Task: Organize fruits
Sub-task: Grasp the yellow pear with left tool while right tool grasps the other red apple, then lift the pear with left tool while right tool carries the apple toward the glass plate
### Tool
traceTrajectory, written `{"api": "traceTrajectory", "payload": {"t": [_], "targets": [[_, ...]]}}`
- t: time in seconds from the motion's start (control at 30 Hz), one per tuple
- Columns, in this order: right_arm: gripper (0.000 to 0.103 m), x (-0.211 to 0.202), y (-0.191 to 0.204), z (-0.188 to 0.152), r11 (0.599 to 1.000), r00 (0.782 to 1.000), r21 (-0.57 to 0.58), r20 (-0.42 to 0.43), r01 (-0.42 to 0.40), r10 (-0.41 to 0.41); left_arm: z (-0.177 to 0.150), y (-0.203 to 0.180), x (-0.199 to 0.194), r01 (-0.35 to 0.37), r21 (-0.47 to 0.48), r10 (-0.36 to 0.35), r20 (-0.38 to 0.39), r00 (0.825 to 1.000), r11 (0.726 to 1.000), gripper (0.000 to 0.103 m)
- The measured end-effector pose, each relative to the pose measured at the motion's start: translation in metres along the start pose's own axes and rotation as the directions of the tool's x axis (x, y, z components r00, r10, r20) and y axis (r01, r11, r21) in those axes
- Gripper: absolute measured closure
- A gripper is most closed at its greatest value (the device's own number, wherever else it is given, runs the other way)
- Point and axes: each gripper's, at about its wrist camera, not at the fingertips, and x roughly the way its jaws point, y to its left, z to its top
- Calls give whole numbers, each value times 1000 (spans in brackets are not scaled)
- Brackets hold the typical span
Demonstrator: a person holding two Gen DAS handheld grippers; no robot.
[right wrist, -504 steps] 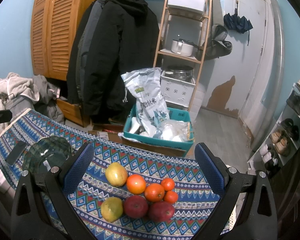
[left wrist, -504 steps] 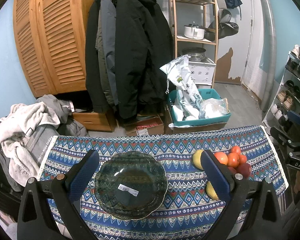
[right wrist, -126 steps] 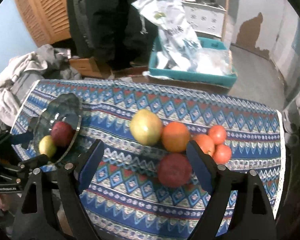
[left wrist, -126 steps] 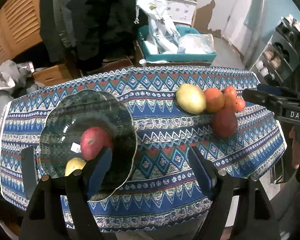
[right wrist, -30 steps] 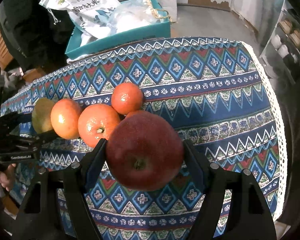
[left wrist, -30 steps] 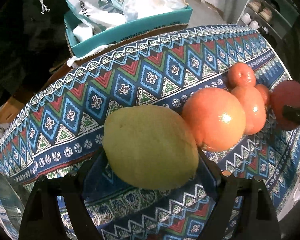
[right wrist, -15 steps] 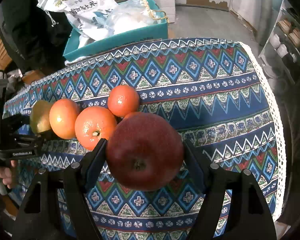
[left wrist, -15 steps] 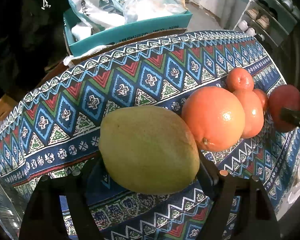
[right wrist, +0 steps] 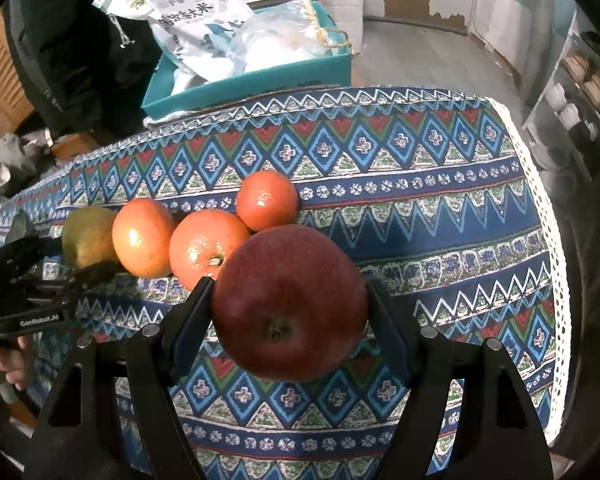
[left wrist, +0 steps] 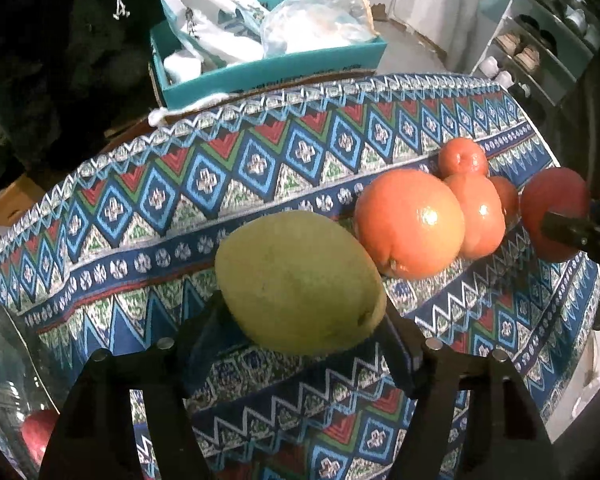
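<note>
My left gripper (left wrist: 300, 320) is shut on a yellow-green pear (left wrist: 298, 282), held just above the patterned tablecloth (left wrist: 204, 184). My right gripper (right wrist: 290, 312) is shut on a dark red apple (right wrist: 290, 306), also seen at the right edge of the left wrist view (left wrist: 556, 208). Several oranges lie in a row on the cloth: a large one (left wrist: 410, 222), one behind it (left wrist: 482, 222), a small one (left wrist: 462, 158). The glass plate (left wrist: 4, 364) sits at lower left with a red apple (left wrist: 38, 434) in it.
A teal box (right wrist: 252, 80) with white bags stands on the floor beyond the table's far edge. Dark coats hang at left. A shoe rack (left wrist: 548, 48) stands at right. The cloth's lace edge (right wrist: 552, 240) marks the table's right end.
Both grippers have lifted and drawn back slightly with their fruit. The plate's rim has come into the left wrist view at lower left.
</note>
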Motion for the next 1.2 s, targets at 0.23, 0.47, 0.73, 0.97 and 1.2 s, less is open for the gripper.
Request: {"api": "traceTrajectory", "payload": {"t": [0.23,0.47,0.73,0.97,1.2], "targets": [[28,-1,3,-6,1000,1000,-1,-9,-9,9,2,-5,5,-13,18,14,-25,1000,1000,28],[28,1,2,-8,1000,1000,-8,-15,-13,13,8,-16,20,-14,38,16,-50,999,999,21],[28,7,0,-10,1000,999,-9,-33,-16,16,14,-7,19,24,-24,-24,-3,1000,999,23],[28,6,3,-9,1000,999,-20,-31,-18,18,6,-9,15,20,-6,-20,28,999,1000,24],[28,2,11,-7,999,1000,-36,-15,-14,14,-2,-11,4,17,-4,-17,33,999,1000,24]]}}
